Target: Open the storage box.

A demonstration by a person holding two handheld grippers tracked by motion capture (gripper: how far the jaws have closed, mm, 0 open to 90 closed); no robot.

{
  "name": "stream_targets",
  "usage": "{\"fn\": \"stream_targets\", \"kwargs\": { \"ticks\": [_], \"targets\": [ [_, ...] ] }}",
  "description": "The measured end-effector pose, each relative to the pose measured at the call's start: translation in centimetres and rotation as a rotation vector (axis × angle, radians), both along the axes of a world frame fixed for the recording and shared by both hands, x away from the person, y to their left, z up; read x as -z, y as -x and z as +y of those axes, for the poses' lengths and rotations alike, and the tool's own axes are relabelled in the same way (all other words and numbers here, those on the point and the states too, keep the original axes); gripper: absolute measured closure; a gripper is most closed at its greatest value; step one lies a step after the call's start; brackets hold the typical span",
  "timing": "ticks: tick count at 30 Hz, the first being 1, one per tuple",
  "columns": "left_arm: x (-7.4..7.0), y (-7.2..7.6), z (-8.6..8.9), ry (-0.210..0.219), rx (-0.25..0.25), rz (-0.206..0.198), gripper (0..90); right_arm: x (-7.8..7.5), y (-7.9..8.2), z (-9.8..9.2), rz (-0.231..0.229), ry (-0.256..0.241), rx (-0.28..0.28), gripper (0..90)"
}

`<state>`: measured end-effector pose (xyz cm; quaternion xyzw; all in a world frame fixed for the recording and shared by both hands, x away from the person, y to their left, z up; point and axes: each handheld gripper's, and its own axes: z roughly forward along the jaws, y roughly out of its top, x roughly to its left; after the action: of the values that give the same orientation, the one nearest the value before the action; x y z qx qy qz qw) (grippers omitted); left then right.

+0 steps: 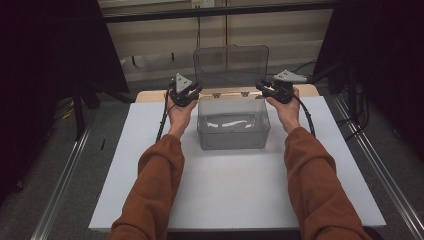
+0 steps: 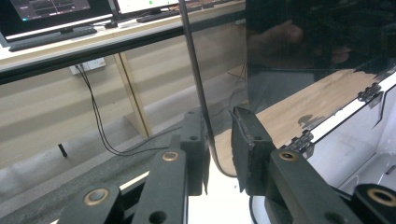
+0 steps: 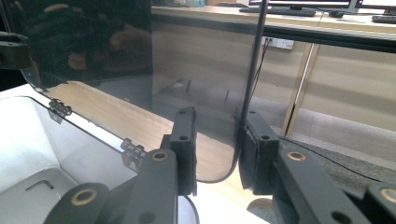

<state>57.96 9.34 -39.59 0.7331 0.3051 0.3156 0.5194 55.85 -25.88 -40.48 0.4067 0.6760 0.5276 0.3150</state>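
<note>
The left tool [image 2: 218,144] and right tool [image 3: 217,144] each stand narrowly parted astride a lower corner of the upright clear lid [image 1: 230,64], not clamping it. The lid's long hinge edge runs between them, above the open box [image 1: 233,131] on the surface [image 1: 235,195].

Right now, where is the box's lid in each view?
High view: the lid stands upright at top centre, behind the box.
Left gripper view: the lid is on the right, its near edge running down between the jaws.
Right gripper view: the lid is on the left, its edge between the jaws.
Shared landmark: the hinges along the lid's bottom edge.
</note>
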Motion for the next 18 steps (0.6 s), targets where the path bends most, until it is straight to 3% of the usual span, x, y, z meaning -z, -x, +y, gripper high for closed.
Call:
{"fn": "stream_targets", "kwargs": {
  "ticks": [5,12,18],
  "targets": [
    [0.24,-0.47,-0.07,0.032,-0.001,0.027,75.0,0.00,-0.37,0.03,0.007,-0.001,-0.003,68.5],
    [0.21,-0.91,-0.36,0.005,-0.008,0.039,72.8,0.19,-0.56,-0.12,0.016,-0.023,-0.012,67.8],
    [0.33,-1.10,-0.21,0.038,-0.006,0.070,72.2,0.24,-0.65,-0.23,0.023,-0.034,-0.017,68.0]
  ]
}}
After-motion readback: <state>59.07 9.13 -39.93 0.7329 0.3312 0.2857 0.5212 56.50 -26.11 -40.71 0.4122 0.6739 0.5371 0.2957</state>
